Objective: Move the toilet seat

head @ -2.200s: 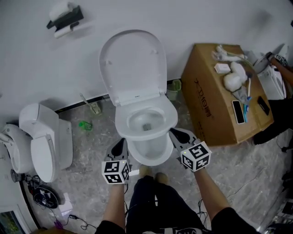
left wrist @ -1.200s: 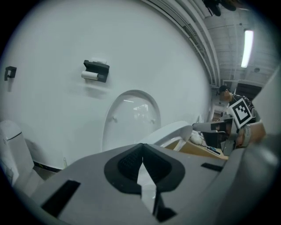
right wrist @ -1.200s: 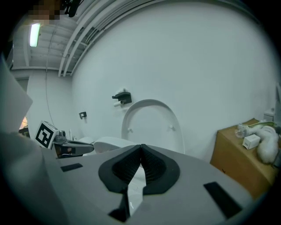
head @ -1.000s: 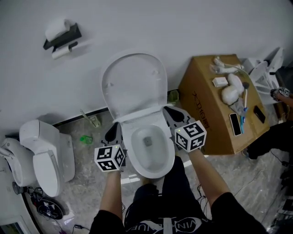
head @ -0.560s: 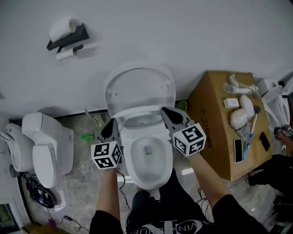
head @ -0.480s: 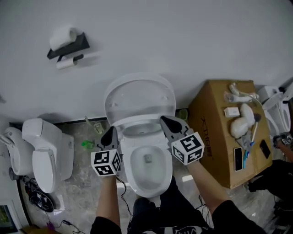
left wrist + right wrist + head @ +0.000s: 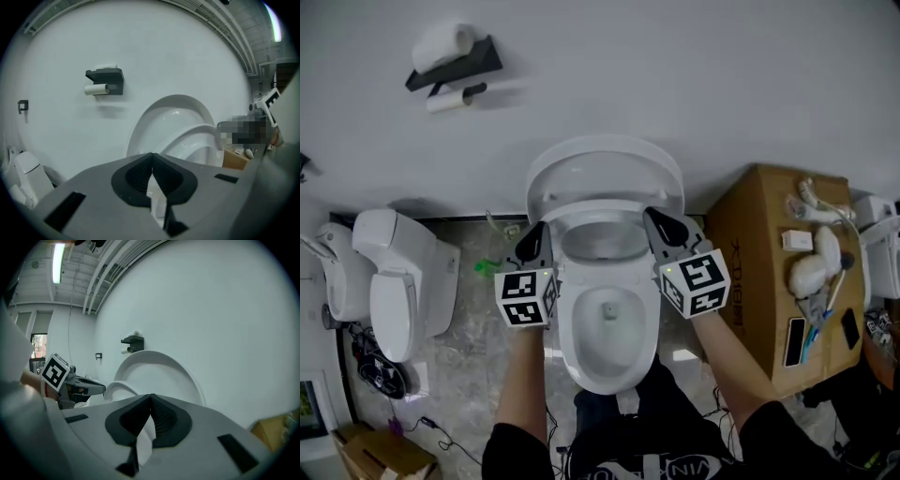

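Just above the toilet bowl (image 7: 574,349), the toilet seat (image 7: 199,140) stands raised at a tilt, its ring apart from the bowl's rim and in front of the lid (image 7: 605,167), which leans upright against the white wall (image 7: 694,66) behind the bowl. The left gripper (image 7: 536,232) sits at the bowl's left side, its fingers pressed together with nothing between them, tips pointing at the seat's left edge. The right gripper (image 7: 654,217) is at the bowl's right side, fingers likewise closed and empty, tips at the seat's right edge. Whether either tip touches the seat I cannot tell. Each gripper view looks past its closed fingers to the seat and lid beyond. A cardboard box (image 7: 750,253) stands just right of the bowl with small white items and dark phone-like slabs on top. A second toilet (image 7: 394,281) stands well to the bowl's left on the grey floor (image 7: 478,347). A paper holder (image 7: 455,61) hangs on the wall above and left of the bowl.
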Action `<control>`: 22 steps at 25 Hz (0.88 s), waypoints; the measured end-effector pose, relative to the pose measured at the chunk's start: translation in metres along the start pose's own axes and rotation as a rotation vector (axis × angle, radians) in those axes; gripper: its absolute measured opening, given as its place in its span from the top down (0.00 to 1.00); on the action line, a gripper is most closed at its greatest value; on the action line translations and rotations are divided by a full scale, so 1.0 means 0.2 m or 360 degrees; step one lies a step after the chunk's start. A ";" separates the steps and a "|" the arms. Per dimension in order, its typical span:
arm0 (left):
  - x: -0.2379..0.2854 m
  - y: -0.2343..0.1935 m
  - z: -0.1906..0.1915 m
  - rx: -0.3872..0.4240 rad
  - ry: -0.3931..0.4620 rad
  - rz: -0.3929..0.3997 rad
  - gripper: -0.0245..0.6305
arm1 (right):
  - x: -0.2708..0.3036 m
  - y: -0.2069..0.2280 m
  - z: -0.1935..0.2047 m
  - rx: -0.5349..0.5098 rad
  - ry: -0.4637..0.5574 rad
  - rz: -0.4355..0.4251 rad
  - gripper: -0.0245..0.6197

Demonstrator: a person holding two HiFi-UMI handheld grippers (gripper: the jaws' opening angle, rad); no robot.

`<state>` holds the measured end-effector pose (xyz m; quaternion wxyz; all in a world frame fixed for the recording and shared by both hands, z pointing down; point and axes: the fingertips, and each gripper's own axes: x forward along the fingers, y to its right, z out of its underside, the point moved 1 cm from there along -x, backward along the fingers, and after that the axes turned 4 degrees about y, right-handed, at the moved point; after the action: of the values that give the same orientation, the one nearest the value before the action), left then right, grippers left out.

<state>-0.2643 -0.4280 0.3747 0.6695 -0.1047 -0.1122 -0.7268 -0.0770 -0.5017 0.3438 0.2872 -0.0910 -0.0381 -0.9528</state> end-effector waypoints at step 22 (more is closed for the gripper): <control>-0.07 -0.03 0.03 -0.0268 0.0034 0.0003 0.96 | -0.03 -0.04 -0.02 0.0057 0.0079 -0.0022 0.95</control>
<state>-0.2692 -0.4126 0.3757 0.6602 -0.1529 -0.0434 -0.7341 -0.0768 -0.4925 0.3395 0.2831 -0.0620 -0.0485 -0.9558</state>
